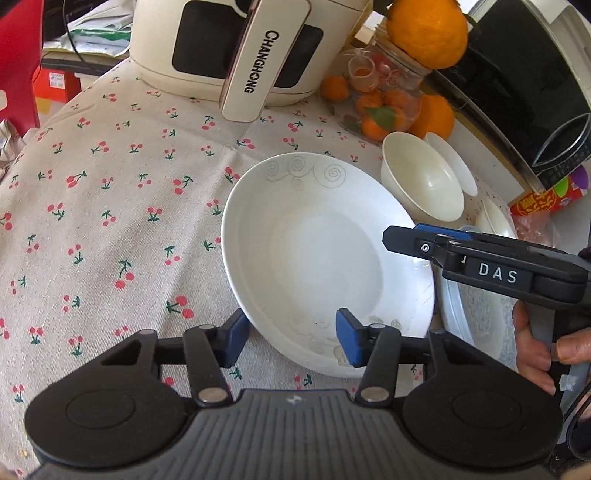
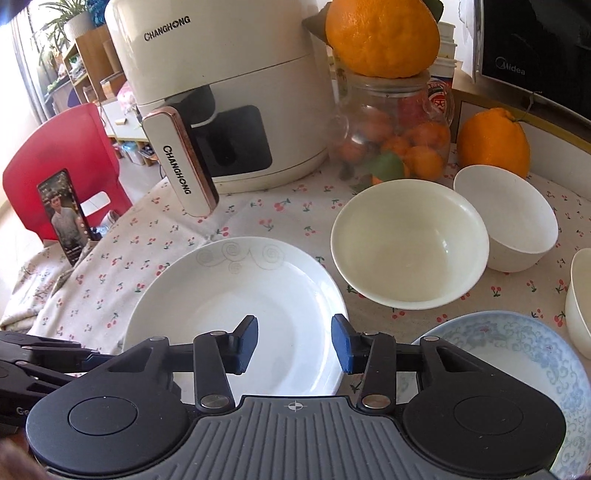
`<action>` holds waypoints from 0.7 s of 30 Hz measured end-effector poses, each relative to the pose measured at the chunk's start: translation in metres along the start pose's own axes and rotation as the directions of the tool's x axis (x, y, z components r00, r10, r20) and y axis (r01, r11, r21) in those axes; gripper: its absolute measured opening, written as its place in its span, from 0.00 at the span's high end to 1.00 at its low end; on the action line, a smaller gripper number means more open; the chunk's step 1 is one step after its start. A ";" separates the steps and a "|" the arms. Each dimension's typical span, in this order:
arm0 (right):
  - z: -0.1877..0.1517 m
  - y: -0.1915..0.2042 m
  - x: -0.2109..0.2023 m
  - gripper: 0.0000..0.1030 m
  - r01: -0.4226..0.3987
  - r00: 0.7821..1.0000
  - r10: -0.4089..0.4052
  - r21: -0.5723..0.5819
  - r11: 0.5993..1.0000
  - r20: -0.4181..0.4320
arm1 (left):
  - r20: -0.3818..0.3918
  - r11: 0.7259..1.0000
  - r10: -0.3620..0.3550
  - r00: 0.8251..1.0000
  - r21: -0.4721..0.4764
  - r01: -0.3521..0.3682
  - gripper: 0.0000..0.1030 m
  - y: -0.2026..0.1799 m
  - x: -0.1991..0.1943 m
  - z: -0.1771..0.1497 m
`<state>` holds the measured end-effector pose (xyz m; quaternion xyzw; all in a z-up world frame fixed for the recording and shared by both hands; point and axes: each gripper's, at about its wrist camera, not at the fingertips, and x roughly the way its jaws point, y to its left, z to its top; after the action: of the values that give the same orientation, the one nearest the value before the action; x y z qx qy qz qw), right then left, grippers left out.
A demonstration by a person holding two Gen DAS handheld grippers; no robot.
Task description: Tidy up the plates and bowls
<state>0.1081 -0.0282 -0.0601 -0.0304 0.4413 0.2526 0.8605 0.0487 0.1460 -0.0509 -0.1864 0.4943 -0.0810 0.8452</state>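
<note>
While both claws hang low over the cherry-print tablecloth (image 1: 110,206), the white plate (image 1: 317,258) with grey swirl decoration sits between them on the surface, in front of the cream Changhong air fryer (image 1: 236,48).

Seen from its own camera, the left claw (image 1: 291,341) straddles the plate's near rim: one blue pad lies outside the rim on the cloth side, the other over the plate's inner slope. The jaws stand at a middling gap, and I cannot tell whether either pad touches the china. The right claw (image 1: 400,242) reaches in from the plate's far-right edge, a hand (image 1: 543,350) wrapped round its handle. From its own camera the right claw (image 2: 294,343) hovers over the right part of the same plate (image 2: 236,314), jaws half-wide, nothing pinched between the pads.

Just right of the white plate lies a blue-patterned plate (image 2: 517,354), partly under the right claw's body. Behind it stand two cream bowls, a wider one (image 2: 410,243) and a smaller one (image 2: 509,218) touching or nearly touching it; the edge of a third bowl (image 2: 580,299) shows at the right. Further back, a glass jar (image 2: 395,136) holds small oranges with a large citrus fruit (image 2: 384,33) resting on top, another large citrus (image 2: 493,142) beside it, and a black Midea appliance (image 2: 535,48) behind. A red chair (image 2: 66,155) stands beyond the surface's left edge, with a phone (image 2: 62,214) propped upright before it.
</note>
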 end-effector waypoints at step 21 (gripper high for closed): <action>0.002 0.019 -0.001 0.82 -0.068 0.997 0.069 -0.043 0.997 0.041 | 0.044 0.994 0.069 0.997 0.083 -0.072 0.81 -0.003 0.004 0.004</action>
<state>0.1003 -0.0110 -0.0550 -0.0277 0.4186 0.2916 0.8596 0.0547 0.1429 -0.0509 -0.1346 0.4792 -0.0681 0.8646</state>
